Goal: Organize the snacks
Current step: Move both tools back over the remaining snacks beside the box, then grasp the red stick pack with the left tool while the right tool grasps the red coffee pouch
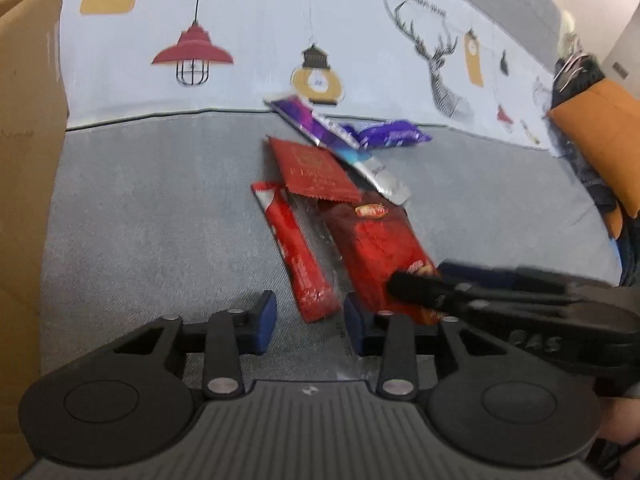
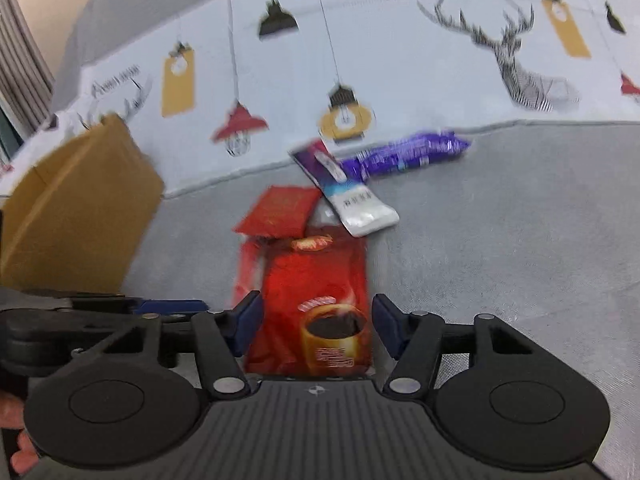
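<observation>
From the left wrist, the snack packets lay heaped on the grey sofa seat [image 1: 140, 220], and the left gripper [image 1: 310, 318] stood narrowly open around the slim red stick packet [image 1: 298, 256], its pads apparently not yet pressing. From the right wrist, the right gripper [image 2: 316, 326] straddled the red coffee pouch [image 2: 320, 300] at medium width, gaps showing both sides, likely lined up to lift it toward the cardboard box [image 2: 76, 216].

Right claw [image 2: 316, 326]: blue pads stand apart either side of the red coffee packet [image 2: 316, 304], no contact visible.
Red coffee packet: near centre on the grey sofa seat [image 2: 500, 240].
Small red sachet [image 2: 276, 212]: just beyond it.
Silver-purple sachet [image 2: 344, 188]: further right.
Purple packet [image 2: 412, 152]: far right.
Cardboard box [image 2: 76, 216]: left.
Left claw [image 2: 168, 306]: near left edge.
</observation>
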The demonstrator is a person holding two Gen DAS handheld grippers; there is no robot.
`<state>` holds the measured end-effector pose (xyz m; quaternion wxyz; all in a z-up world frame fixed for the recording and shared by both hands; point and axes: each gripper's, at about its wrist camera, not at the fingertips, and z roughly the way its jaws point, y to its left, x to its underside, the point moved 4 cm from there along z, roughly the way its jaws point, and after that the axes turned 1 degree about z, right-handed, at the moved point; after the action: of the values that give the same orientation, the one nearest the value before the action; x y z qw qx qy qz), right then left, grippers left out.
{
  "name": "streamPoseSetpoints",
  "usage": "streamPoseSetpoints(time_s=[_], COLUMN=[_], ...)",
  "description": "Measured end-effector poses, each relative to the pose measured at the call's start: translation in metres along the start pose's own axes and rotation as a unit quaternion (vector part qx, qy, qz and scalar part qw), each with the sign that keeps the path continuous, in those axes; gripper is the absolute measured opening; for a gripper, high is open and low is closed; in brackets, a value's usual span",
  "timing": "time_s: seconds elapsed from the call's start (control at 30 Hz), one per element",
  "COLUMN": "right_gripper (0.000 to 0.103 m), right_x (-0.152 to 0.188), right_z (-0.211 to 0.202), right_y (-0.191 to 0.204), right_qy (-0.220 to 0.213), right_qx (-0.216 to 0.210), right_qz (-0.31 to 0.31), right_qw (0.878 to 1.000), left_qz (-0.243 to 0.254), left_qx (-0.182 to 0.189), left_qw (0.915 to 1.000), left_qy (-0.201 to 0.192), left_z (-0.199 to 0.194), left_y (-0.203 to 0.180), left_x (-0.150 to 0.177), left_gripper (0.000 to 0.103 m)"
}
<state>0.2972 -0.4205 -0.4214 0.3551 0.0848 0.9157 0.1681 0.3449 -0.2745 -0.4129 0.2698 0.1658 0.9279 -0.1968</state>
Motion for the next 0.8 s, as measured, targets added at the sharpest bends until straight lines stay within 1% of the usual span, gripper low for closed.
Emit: streamPoseSetpoints(time_s=[0.03,0.07,0.1,0.13,0.17,0.2,0.23,0.27,0.33,0.43,0.57,0.63,0.67,0.7,0.73,0.8], right_gripper=[0.066,0.064,0.059,0.041,0.028,0.021,0.011,0.007,0.006,0.005,0.005,0.005,0.006,0.007,0.011,0.011], right_x=[0.002,0.003,0.004,0.004,0.004,0.003,0.002,0.002,0.003,0.008,0.014,0.015,0.015,0.015,0.014,0.011], right_z=[0.003,0.002,0.001,-0.001,-0.003,-0.006,-0.008,-0.011,-0.015,-0.025,-0.039,-0.046,-0.047,-0.048,-0.049,-0.05], right_y=[-0.002,-0.001,0.001,0.003,0.001,-0.002,-0.005,-0.008,-0.01,-0.017,-0.047,-0.064,-0.068,-0.07,-0.071,-0.07], right_qy=[0.002,0.0,-0.002,-0.008,-0.011,-0.014,-0.016,-0.019,-0.022,-0.027,-0.035,-0.043,-0.045,-0.05,-0.054,-0.064], right_qx=[-0.005,-0.008,-0.01,-0.01,-0.004,-0.007,-0.01,-0.009,0.011,0.03,0.073,0.075,0.076,0.082,0.085,0.064], right_qz=[0.001,-0.006,-0.018,-0.028,-0.029,-0.02,-0.011,-0.007,-0.018,-0.023,-0.002,0.025,0.033,0.038,0.042,0.046], right_qw=[1.0,1.0,1.0,1.0,1.0,1.0,1.0,1.0,1.0,0.999,0.997,0.996,0.996,0.995,0.994,0.995], left_qz=[0.008,0.009,0.002,-0.005,-0.004,0.0,0.003,0.001,0.001,0.007,0.007,0.001,0.003,0.007,0.009,0.011], left_qx=[0.004,0.015,0.024,0.026,0.024,0.023,0.022,0.023,0.021,0.002,-0.012,-0.024,-0.034,-0.044,-0.045,-0.035], left_qw=[1.0,0.9998,0.9997,0.9997,0.9997,0.9997,0.9997,0.9997,0.9998,1.0,0.9999,0.9997,0.9994,0.999,0.9989,0.9993], left_qy=[-0.001,-0.001,0.001,0.001,0.0,-0.003,-0.004,-0.004,-0.003,-0.003,-0.004,-0.006,-0.009,-0.011,-0.011,-0.01], left_z=[0.001,0.001,0.002,0.003,0.003,0.002,0.001,0.0,-0.002,-0.005,-0.007,-0.006,-0.005,-0.003,-0.001,0.002], left_y=[-0.002,-0.003,-0.002,-0.002,-0.002,-0.004,-0.004,-0.004,-0.003,-0.001,0.001,0.002,0.003,0.004,0.004,0.001], left_x=[0.0,0.0,0.0,-0.001,0.0,0.0,0.001,0.001,0.003,0.004,0.003,-0.001,-0.003,-0.004,-0.005,-0.006], left_gripper=[0.027,0.013,0.005,0.005,0.004,0.004,0.004,0.004,0.004,0.004,0.007,0.012,0.017,0.019,0.02,0.02])
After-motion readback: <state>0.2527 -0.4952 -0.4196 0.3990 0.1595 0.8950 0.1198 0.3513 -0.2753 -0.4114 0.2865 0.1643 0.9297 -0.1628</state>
